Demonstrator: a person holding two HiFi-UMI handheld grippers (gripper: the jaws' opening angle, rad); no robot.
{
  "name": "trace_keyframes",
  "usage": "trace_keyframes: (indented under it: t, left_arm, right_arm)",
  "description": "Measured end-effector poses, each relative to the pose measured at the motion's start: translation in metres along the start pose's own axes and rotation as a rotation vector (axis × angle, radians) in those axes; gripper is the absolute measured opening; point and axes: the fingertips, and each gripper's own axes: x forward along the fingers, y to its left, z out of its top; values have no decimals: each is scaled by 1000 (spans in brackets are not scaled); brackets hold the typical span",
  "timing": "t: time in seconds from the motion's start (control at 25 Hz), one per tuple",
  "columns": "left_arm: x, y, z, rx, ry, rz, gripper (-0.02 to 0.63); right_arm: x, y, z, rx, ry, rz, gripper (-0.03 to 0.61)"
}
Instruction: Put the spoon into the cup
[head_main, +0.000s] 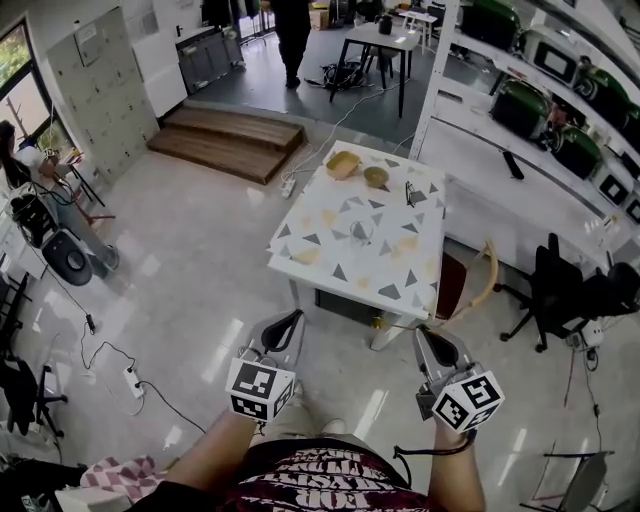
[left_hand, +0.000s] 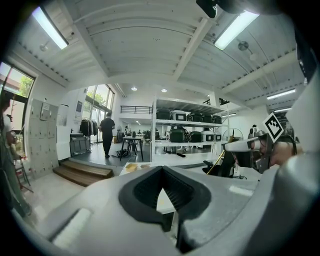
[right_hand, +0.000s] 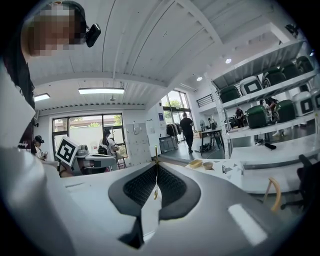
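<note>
A small pale cup (head_main: 362, 232) stands near the middle of the white table (head_main: 300, 225) with grey and yellow triangles, far ahead of both grippers. My right gripper (head_main: 428, 332) is shut on a thin gold spoon (head_main: 395, 324) that sticks out to the left. In the right gripper view the spoon (right_hand: 156, 180) stands upright between the closed tips of the right gripper (right_hand: 156, 167). My left gripper (head_main: 290, 318) is held beside it over the floor. In its own view the left gripper (left_hand: 162, 186) is shut with nothing in it.
Two yellowish bowls (head_main: 343, 163) (head_main: 376, 177) and a small dark object (head_main: 410, 193) sit at the table's far end. A wooden chair (head_main: 478, 282) stands at the table's right, with white shelving (head_main: 520, 120) behind it. Cables (head_main: 130, 375) lie on the floor. A person (head_main: 292, 35) stands far back.
</note>
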Motion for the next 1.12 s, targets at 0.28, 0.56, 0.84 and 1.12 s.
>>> trace_keyframes:
  t: [0.28, 0.56, 0.84, 1.12]
  left_arm:
    - [21, 20, 4, 5, -4, -24, 0]
    - [63, 48, 21, 12, -19, -68, 0]
    - [110, 84, 35, 23, -21, -92, 0]
    - [147, 117, 35, 23, 2, -101, 0]
  right_arm:
    - [25, -7, 5, -3, -7, -22, 35]
    - [67, -22, 16, -2, 3, -42, 35]
    - [116, -48, 28, 2, 2, -61, 35]
    - [160, -71, 31, 23, 8, -70, 35]
